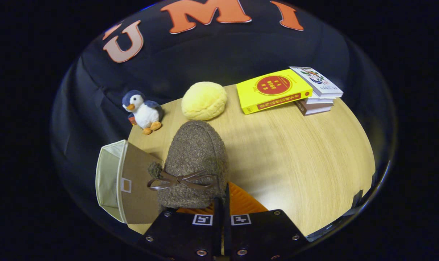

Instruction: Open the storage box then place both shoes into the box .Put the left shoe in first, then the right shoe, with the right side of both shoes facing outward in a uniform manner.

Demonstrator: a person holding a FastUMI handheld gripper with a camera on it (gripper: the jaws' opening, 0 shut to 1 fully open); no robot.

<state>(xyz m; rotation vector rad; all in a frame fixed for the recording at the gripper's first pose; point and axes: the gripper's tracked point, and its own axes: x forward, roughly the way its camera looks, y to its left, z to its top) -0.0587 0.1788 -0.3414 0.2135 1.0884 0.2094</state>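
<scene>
A brown fuzzy shoe [195, 163] with a brown bow hangs just ahead of my fingers, toe pointing away from me, lifted above the wooden table [295, 163]. My gripper [222, 203] is shut on the shoe's heel edge, the two fingers almost touching. Left of the shoe stands the storage box [123, 181], brown-sided with a pale lining; it is open and its opening faces left. The shoe hides part of the box's right side. The box's inside is mostly hidden from me.
A plush penguin [143, 110] and a yellow fuzzy round thing [204, 100] sit at the table's far edge beyond the shoe. A yellow book [273, 90] and a stack of books [317, 94] lie at the far right. Bare tabletop spreads to the right of my fingers.
</scene>
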